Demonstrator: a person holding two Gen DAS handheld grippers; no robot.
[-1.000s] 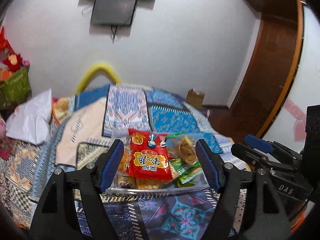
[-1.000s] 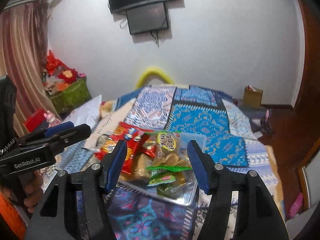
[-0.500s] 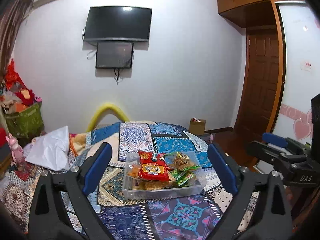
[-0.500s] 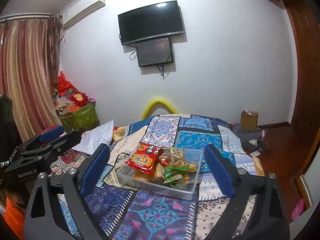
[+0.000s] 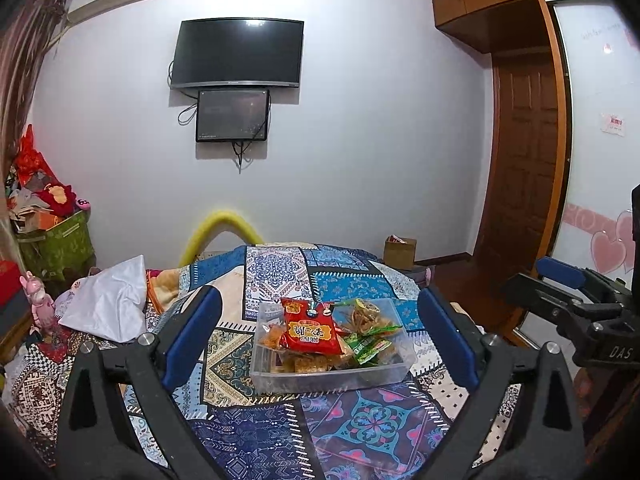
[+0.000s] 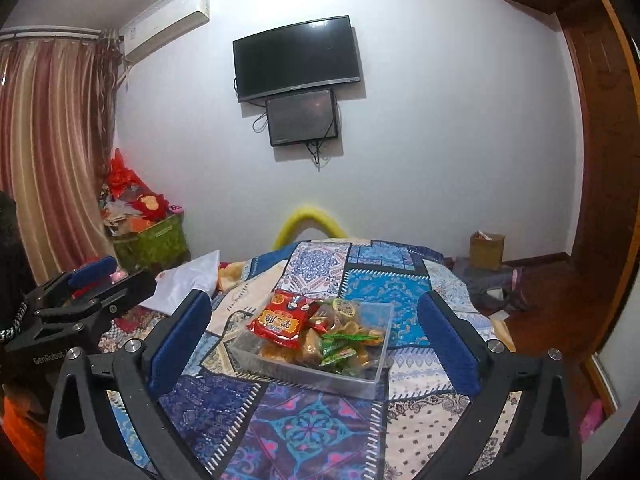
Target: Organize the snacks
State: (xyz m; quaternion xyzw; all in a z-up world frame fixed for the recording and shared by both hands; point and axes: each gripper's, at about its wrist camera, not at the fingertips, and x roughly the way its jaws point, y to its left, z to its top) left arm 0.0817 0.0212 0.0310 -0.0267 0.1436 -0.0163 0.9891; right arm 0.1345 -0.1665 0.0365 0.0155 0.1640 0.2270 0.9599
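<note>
Clear bin (snack-filled) on patchwork quilt

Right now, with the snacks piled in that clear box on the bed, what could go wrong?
1. The red snack packet sits heaped above the rim of the clear box, so it could slide off if the box is lifted or bumped.
2. The box rests on a soft patchwork quilt, which may let it tip under pressure.
3. Both tongs, left and right, stand open and apart from it; nothing steadies it.

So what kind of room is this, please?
Most likely a bedroom: a bed with a patchwork quilt, a television on the wall, and a curtain at the side.
</note>
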